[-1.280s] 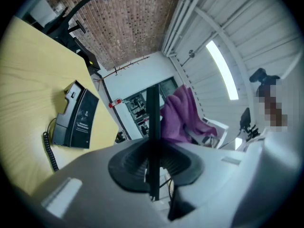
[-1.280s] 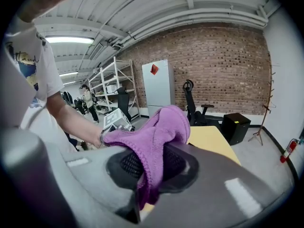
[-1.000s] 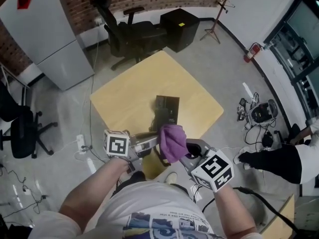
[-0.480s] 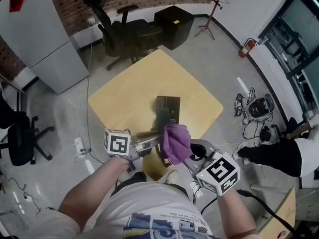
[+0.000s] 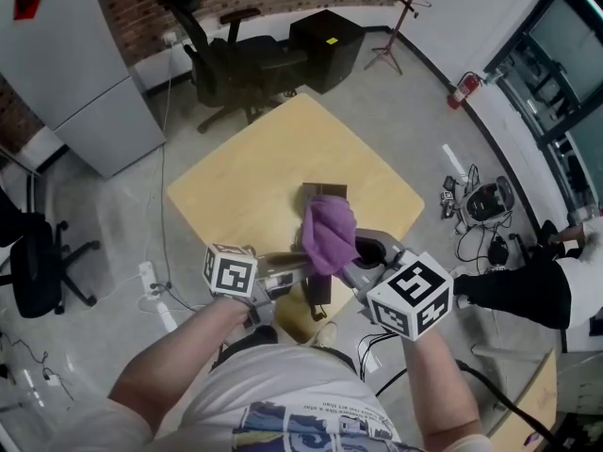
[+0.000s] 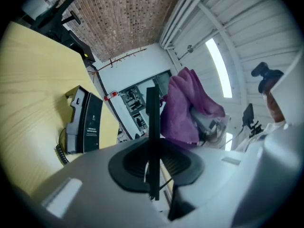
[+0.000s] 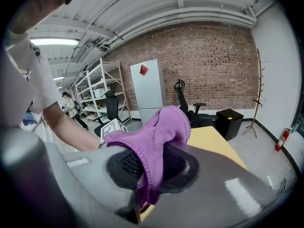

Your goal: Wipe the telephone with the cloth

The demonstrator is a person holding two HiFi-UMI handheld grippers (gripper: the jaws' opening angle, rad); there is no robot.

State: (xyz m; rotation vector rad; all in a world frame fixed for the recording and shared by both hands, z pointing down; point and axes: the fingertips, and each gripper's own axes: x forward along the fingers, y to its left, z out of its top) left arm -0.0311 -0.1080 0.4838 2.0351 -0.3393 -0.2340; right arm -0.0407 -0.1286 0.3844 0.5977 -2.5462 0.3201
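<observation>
The black telephone base (image 5: 325, 194) sits on the yellow table (image 5: 245, 177); it also shows in the left gripper view (image 6: 84, 122) with its coiled cord (image 6: 60, 152). My left gripper (image 5: 290, 273) is shut on a slim dark piece (image 6: 152, 127), seemingly the handset (image 5: 317, 292), held off the table's near edge. The right gripper (image 5: 356, 252) is shut on the purple cloth (image 5: 328, 232), which hangs over the handset's far end and hides part of the base. The cloth (image 7: 159, 129) bunches out of the right gripper (image 7: 142, 175).
A black office chair (image 5: 236, 64) and a black cabinet (image 5: 330, 38) stand beyond the table. A grey fridge (image 5: 75, 64) is at the left. Cables and gear (image 5: 480, 205) lie on the floor at the right, beside a person's leg (image 5: 518, 295).
The right gripper has carried the purple cloth forward and up, so it now covers the near part of the telephone base. The left gripper has hardly moved.
</observation>
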